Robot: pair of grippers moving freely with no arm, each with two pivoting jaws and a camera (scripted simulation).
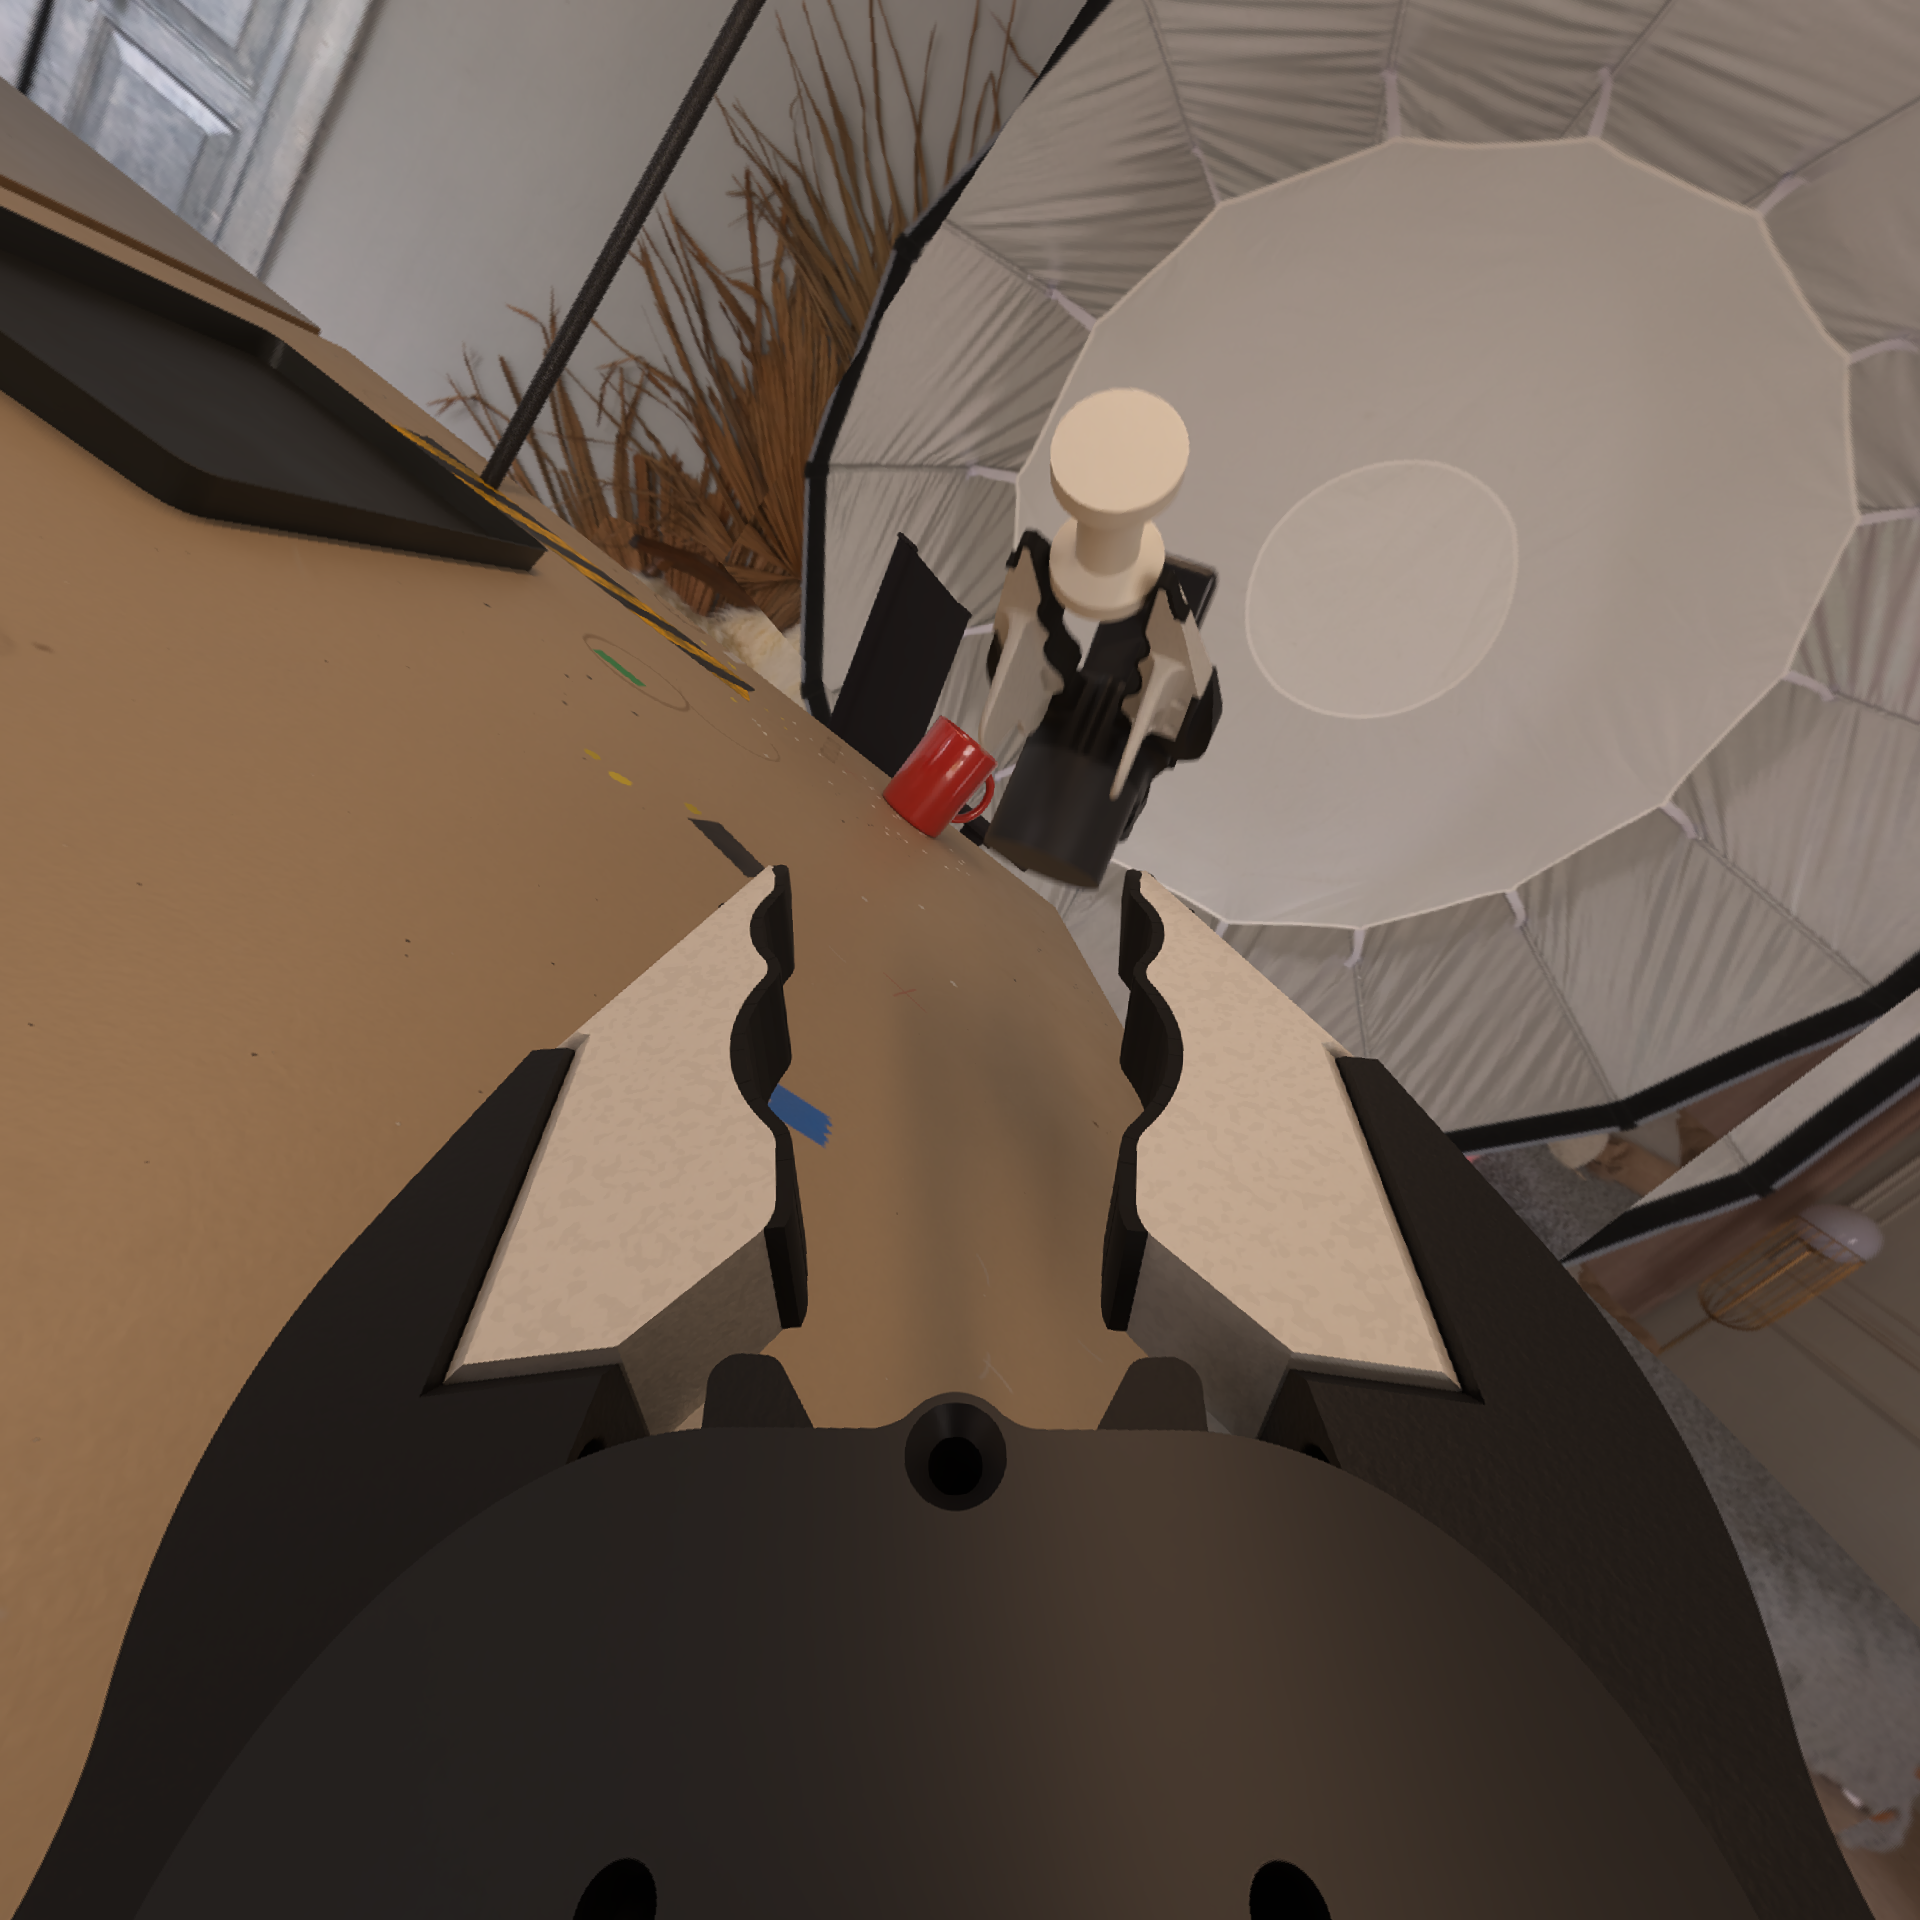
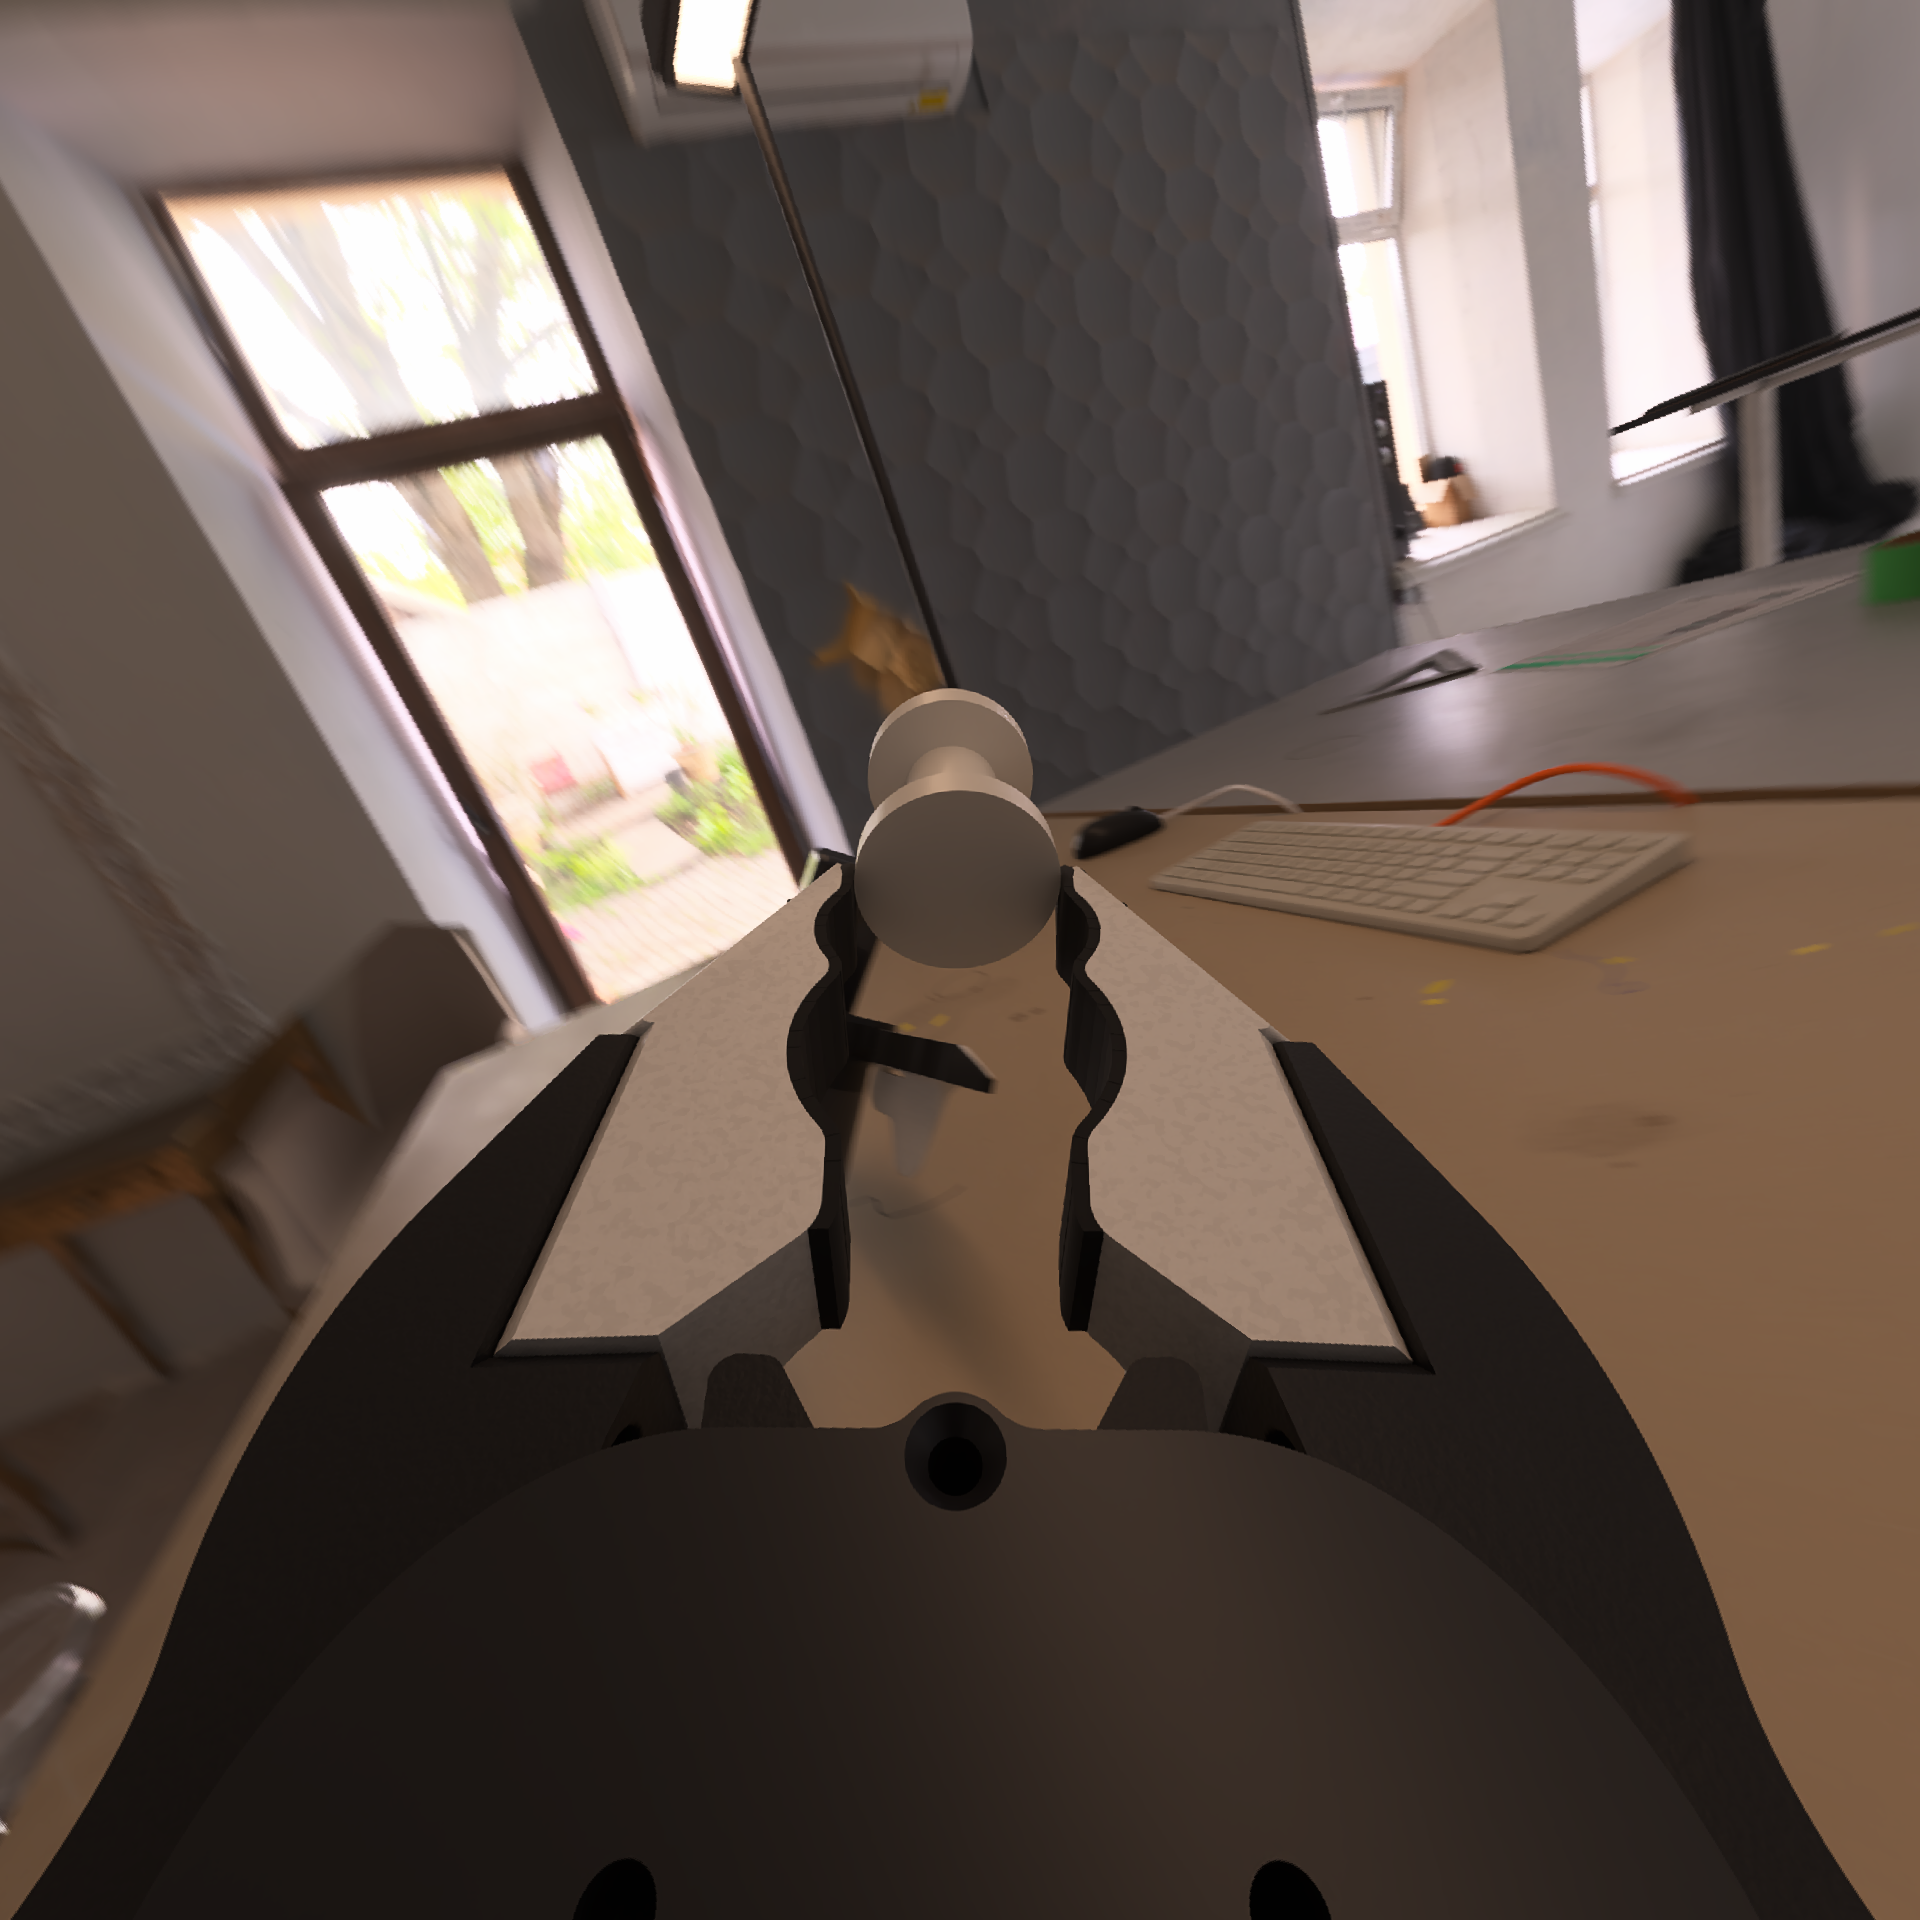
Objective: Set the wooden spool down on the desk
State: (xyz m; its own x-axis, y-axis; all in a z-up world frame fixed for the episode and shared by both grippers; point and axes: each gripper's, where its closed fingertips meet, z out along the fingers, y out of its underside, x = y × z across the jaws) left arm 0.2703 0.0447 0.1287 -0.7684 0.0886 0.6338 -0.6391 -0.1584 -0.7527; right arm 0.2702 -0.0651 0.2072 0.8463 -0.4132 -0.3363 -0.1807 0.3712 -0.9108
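The pale wooden spool (image 2: 956, 904) is pinched by its near flange between the tips of my right gripper (image 2: 954, 888), which is shut on it. The spool points forward and sits above the brown desk (image 2: 1455, 1143) near its left edge. In the left wrist view the right gripper (image 1: 1101, 623) shows farther off, with the spool (image 1: 1117, 488) sticking out past the desk's far edge. My left gripper (image 1: 956, 878) is open and empty, low over the desk (image 1: 312, 935).
A red mug (image 1: 940, 777) stands at the desk edge by the right gripper. A white keyboard (image 2: 1423, 878), a black mouse (image 2: 1117, 829) and an orange cable (image 2: 1558, 779) lie to the right. A black flat base (image 1: 260, 416) sits far left. Tape marks (image 1: 805, 1114) dot the desk.
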